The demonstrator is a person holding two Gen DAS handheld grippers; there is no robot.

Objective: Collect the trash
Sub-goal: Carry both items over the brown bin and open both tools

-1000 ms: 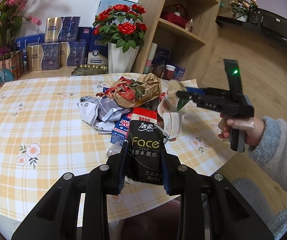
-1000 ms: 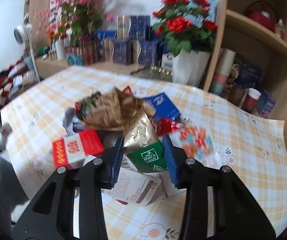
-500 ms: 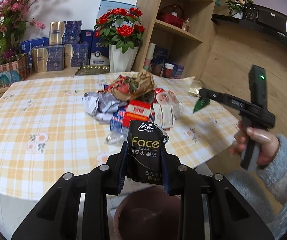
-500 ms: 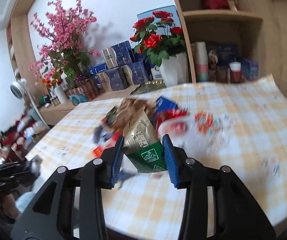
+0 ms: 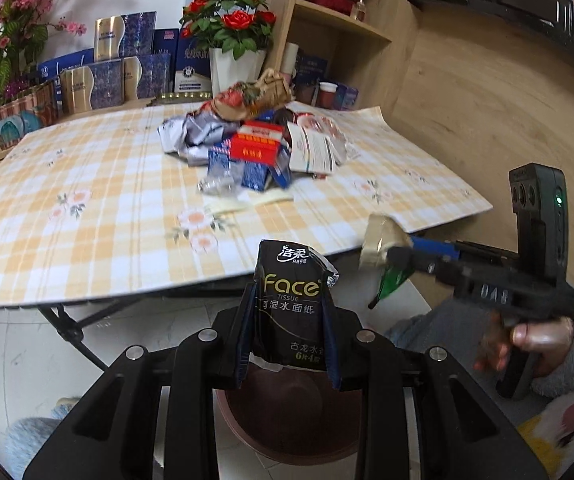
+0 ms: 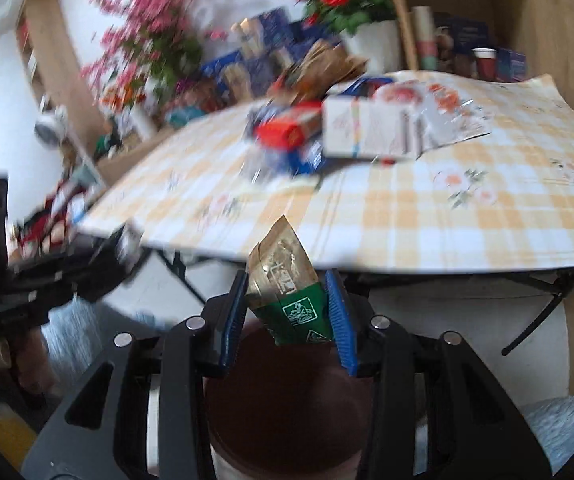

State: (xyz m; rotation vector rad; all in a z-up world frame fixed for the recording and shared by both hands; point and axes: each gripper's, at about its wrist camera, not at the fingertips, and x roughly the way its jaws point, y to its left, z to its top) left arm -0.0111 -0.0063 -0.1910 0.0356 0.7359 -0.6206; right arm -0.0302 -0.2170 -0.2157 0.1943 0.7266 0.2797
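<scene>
My left gripper is shut on a black "Face" tissue packet and holds it above a brown bin on the floor in front of the table. My right gripper is shut on a gold and green wrapper, also above the brown bin. The right gripper with its wrapper also shows in the left wrist view, to the right. A pile of trash lies on the checked tablecloth: crumpled foil, a red box, blue cartons, paper.
A white vase of red roses, blue gift boxes and a wooden shelf stand behind the table. Folding table legs are below the table edge. The right wrist view is motion-blurred.
Both grippers have pulled back from the pile and dropped below the table edge, each still holding its item. The brown bin is now beneath both.
</scene>
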